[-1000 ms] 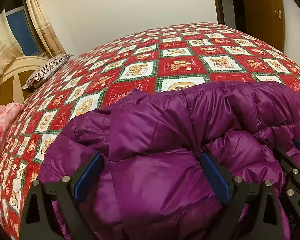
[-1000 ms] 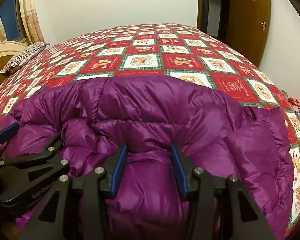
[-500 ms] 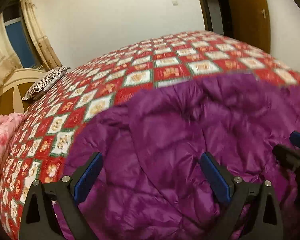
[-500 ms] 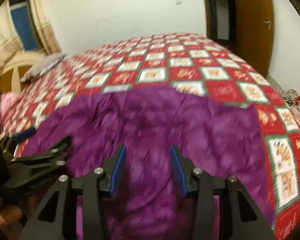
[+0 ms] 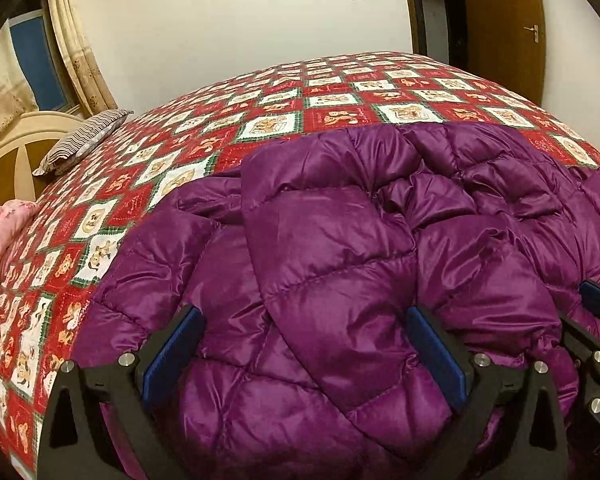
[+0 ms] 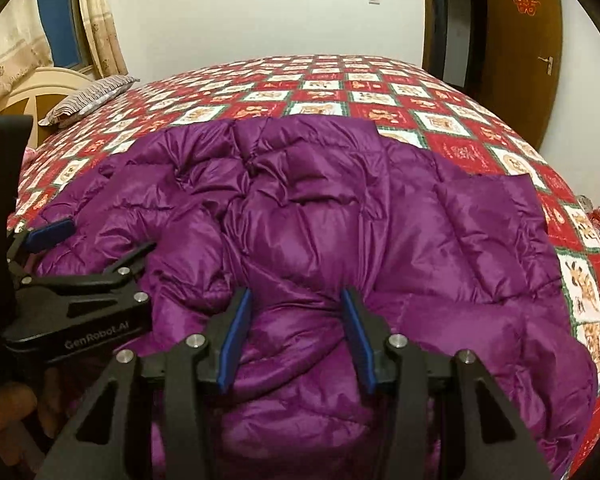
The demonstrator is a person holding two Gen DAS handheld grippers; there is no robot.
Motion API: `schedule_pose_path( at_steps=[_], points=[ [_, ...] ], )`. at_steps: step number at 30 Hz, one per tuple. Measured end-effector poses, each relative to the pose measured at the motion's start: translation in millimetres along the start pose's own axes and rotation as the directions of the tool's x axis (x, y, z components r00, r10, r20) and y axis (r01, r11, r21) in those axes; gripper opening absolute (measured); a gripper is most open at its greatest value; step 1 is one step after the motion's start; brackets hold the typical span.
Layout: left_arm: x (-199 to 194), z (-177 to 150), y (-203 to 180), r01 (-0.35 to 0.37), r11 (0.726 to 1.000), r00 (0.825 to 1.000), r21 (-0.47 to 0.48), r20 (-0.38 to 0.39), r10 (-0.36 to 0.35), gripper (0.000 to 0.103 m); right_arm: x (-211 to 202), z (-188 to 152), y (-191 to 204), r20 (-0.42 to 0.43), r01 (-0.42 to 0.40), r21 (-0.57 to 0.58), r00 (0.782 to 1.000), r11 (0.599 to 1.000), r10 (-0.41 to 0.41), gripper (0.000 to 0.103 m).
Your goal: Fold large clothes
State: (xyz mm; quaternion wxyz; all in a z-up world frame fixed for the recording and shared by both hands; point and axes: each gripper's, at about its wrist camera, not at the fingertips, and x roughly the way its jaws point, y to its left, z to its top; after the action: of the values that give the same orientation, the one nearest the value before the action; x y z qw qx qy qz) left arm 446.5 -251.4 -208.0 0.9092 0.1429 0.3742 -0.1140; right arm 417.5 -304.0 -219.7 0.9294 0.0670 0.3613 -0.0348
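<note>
At the far left, a striped grey pillow [image 5: 85, 139] is seen against a cream wooden headboard [image 5: 18, 148], with a pink floral cloth [image 5: 2, 236] lying below it at the bed's edge. The bed is covered by a red, white and green patchwork quilt printed with bears [image 5: 268, 120], and beige curtains [image 5: 80, 48] are hung beside a window.

The shiny purple quilted down jacket [image 5: 332, 248] is spread crumpled over the near part of the quilt, its puffy panels bunched into folds toward the middle. The left gripper [image 5: 300, 344] is held low over the jacket's near-left portion; its blue-padded fingers are spread wide, with fabric bulging between them but not clamped. In the right wrist view this same gripper [image 6: 92, 240] is seen from the side, just beside the other tool.

Further right, the right gripper [image 6: 296, 320] is set on the jacket's near edge, and a raised ridge of purple fabric is pinched between its narrowed blue pads [image 6: 236, 332]. The jacket's right side [image 6: 492, 232] is laid flatter, reaching toward the quilt's right border. A brown wooden door [image 6: 528, 52] is seen at the far right.
</note>
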Motion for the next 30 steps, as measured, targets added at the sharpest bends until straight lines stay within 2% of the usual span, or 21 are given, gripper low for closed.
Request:
schedule_pose_path(
  at_steps=[24,27,29,30],
  points=[
    [-0.9,-0.4,-1.0,-0.007,1.0,1.0,0.005,0.005,0.007,0.102,4.2,-0.6,5.1,0.001,0.034,-0.025,0.999,0.999,-0.034,0.051],
    [-1.3,2.1,2.7,0.011,1.0,1.0,-0.002,-0.012,-0.011,0.102,5.0,0.5,6.2,-0.002,0.036,-0.028,0.999,0.999,-0.036,0.051],
    [-10.9,8.0,8.9,0.004,1.0,1.0,-0.003,-0.023,-0.004,0.102,3.2,3.3,0.9,-0.009,0.01,-0.022,1.0,1.0,-0.01,0.053],
    [-25.9,10.5,14.9,-0.012,1.0,1.0,-0.009,0.008,0.012,0.102,-0.9,5.4,-2.5,-0.014,-0.002,-0.021,1.0,1.0,0.002,0.053]
  ],
)
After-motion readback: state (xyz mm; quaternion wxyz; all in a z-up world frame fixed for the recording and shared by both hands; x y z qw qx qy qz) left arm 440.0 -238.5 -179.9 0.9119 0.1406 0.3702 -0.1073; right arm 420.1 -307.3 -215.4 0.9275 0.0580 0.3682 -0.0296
